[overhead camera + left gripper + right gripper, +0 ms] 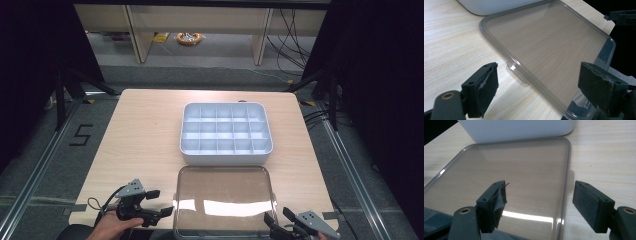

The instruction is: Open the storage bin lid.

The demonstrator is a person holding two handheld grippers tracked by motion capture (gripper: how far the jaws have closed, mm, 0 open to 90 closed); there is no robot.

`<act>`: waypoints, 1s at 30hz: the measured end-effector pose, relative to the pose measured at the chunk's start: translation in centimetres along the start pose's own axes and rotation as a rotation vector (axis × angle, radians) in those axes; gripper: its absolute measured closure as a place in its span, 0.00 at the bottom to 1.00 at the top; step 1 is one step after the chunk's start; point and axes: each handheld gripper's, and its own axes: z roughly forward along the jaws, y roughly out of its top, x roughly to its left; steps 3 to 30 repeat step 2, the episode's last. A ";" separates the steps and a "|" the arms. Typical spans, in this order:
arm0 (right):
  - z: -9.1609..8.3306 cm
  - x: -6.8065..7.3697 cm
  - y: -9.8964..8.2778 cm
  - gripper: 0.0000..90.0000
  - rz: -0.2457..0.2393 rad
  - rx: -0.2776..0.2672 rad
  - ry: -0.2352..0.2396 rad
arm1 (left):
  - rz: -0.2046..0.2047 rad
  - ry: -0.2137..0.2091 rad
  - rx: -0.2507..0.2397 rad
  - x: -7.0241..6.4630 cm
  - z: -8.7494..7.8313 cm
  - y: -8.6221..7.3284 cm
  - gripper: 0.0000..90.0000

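Clear plastic lid (225, 200) lies flat at the table's near edge, just before the white divider box (226, 133); both grippers, left (159, 202) and right (280, 219), gape empty, so straddle each side rim squarely before you clamp.

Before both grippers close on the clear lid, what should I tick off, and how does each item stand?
1. Left gripper open around the lid edge: ok.
2. Right gripper open, lid's other edge between its fingers: ok.
3. Fingers pressing on the lid: not ok, gaps on both.
4. Lid flat on the table, near edge overhanging: ok.
5. Tray compartments free of things: ok.
6. Lid tab intact: cannot tell.
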 end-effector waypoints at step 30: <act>-0.1 -0.1 0.1 0.31 -0.018 0.027 -0.025 | -0.005 0.002 0.001 -0.1 0.0 0.0 0.17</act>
